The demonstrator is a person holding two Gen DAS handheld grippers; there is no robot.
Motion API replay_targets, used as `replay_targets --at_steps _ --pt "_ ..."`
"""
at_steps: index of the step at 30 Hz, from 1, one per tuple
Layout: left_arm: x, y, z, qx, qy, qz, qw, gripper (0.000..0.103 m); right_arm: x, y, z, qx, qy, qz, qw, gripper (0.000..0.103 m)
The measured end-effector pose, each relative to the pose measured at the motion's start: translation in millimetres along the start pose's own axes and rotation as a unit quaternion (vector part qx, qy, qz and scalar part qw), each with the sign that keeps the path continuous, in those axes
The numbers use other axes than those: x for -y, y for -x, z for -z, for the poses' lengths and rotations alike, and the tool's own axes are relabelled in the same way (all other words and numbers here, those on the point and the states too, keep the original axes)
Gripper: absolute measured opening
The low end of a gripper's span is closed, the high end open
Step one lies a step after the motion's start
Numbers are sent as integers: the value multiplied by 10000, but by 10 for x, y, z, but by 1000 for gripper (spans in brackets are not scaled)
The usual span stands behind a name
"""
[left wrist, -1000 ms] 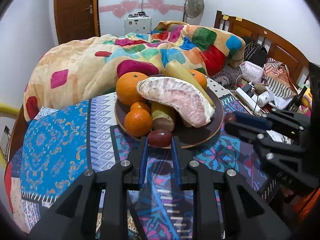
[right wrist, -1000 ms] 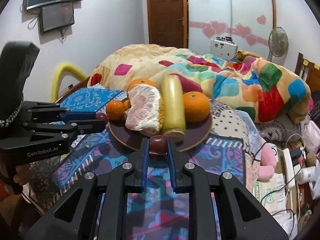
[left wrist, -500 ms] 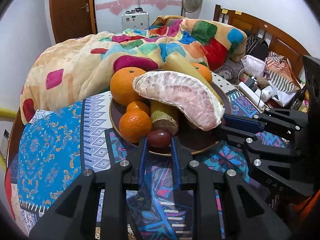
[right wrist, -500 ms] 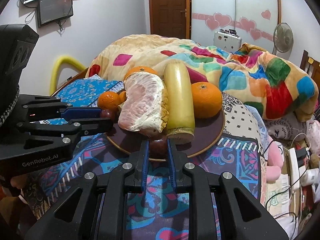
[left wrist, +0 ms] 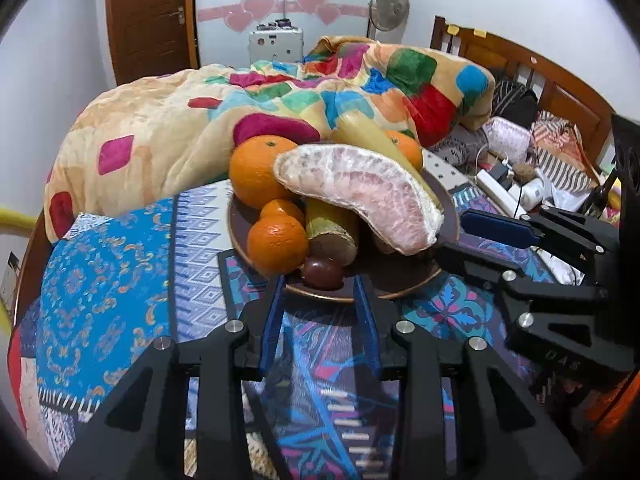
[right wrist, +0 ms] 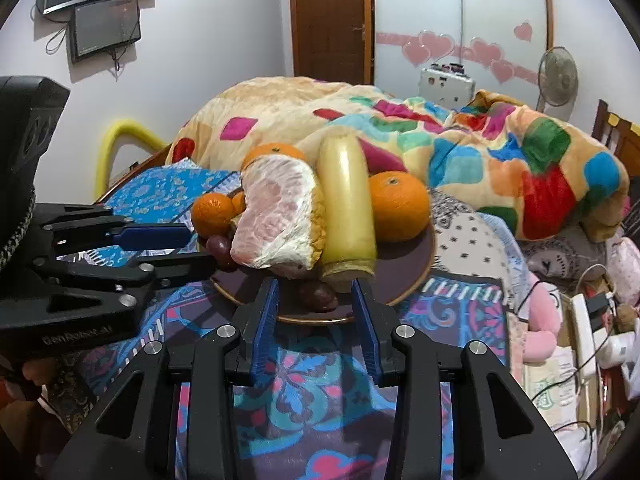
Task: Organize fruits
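While both claws gape wide, a grape lies just beyond the left gripper, another grape beyond the right gripper.

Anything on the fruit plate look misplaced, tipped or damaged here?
Nothing spilled. The peeled pomelo segment sits propped on other fruit and overhangs the brown plate toward its rim, so it looks precarious. Two dark grapes lie loose at the plate's edge.
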State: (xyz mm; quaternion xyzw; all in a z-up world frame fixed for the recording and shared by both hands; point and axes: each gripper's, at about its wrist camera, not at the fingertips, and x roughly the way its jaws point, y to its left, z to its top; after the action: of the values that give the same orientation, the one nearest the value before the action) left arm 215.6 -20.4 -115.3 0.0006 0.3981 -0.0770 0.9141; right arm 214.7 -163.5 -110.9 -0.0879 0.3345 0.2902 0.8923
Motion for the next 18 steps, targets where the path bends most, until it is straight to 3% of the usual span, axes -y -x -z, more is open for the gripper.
replay_targets --at_steps 10,18 --pt "53 900 21 707 112 -88 9974 35 -74 856 -108 785 -211 68 9967 35" --pt "274 1922 181 1870 -31 -377 9816 46 -351 1701 -133 1646 -180 358 9855 41"
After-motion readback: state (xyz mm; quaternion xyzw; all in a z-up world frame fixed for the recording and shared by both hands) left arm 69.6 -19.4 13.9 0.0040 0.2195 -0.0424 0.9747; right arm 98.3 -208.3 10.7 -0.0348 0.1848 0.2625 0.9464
